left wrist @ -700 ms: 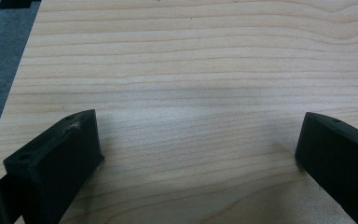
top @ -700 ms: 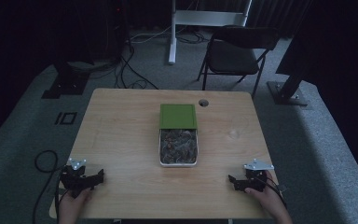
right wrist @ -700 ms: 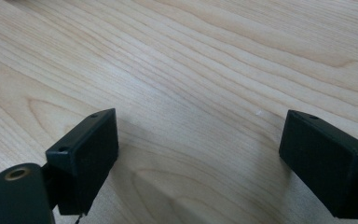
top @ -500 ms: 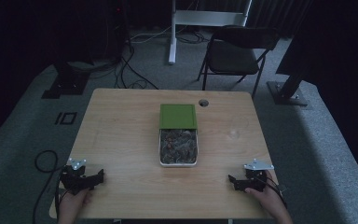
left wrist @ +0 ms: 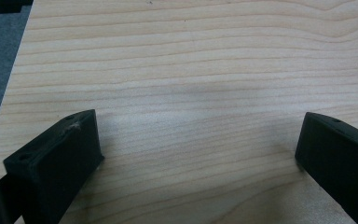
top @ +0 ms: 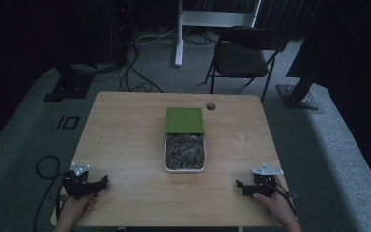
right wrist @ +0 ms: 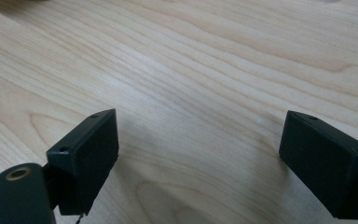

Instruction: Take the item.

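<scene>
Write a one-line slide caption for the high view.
Open left gripper and right gripper rest at the table's near corners, apart from the central tray and green lid.

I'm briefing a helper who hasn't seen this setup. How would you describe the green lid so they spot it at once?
Start at the wooden table; at its middle lies a white tray of brownish bits. The green lid is the flat square at the tray's far end, near the table's round hole. It is the only green thing on the table.

No legible text, label, brand, number or sign anywhere: none on green lid (top: 184, 120), none on tray (top: 166, 159) at table (top: 125, 140) centre, none on either gripper.
</scene>
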### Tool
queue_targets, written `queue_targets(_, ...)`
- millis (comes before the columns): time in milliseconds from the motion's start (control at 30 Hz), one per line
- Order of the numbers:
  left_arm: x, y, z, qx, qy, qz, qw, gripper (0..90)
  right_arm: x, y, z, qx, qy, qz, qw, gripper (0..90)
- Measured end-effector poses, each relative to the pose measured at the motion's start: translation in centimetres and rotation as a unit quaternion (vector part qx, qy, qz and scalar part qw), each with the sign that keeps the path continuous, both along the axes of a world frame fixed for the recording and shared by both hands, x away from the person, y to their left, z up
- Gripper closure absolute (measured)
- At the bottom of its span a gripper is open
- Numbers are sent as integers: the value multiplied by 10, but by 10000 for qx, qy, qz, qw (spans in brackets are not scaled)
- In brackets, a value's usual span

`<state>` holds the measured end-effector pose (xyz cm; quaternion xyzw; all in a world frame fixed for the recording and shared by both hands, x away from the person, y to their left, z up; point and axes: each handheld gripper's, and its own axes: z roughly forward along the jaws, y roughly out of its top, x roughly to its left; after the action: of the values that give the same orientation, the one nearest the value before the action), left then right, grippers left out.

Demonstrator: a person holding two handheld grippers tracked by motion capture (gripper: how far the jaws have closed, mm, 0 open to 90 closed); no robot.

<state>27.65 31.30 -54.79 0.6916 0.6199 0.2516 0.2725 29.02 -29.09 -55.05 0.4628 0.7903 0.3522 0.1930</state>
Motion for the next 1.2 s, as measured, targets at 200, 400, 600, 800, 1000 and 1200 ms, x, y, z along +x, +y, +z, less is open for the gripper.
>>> queue_targets(200, 0, 0, 0, 1, -2, -10, 10000, 5, 2, 5, 10, 80, -132, 31, 9999, 119)
queue_targets(400, 0, 0, 0, -1, -3, -15, 10000, 5, 5, 11, 18, 105, -245, 77, 9996, 119)
queue_targets(600, 0, 0, 0, -1, -3, -15, 10000, 5, 6, 17, 25, 152, -306, 146, 9993, 119)
queue_targets(800, 0, 0, 0, -1, -4, -4, 10000, 5, 7, 20, 32, 241, -372, 170, 9989, 119)
queue_targets(1000, 0, 0, 0, -2, -5, -3, 10000, 5, 9, 24, 37, 250, -429, 216, 9985, 119)
queue_targets(1200, 0, 0, 0, -1, -5, -4, 10000, 5, 10, 30, 45, 279, -514, 284, 9979, 119)
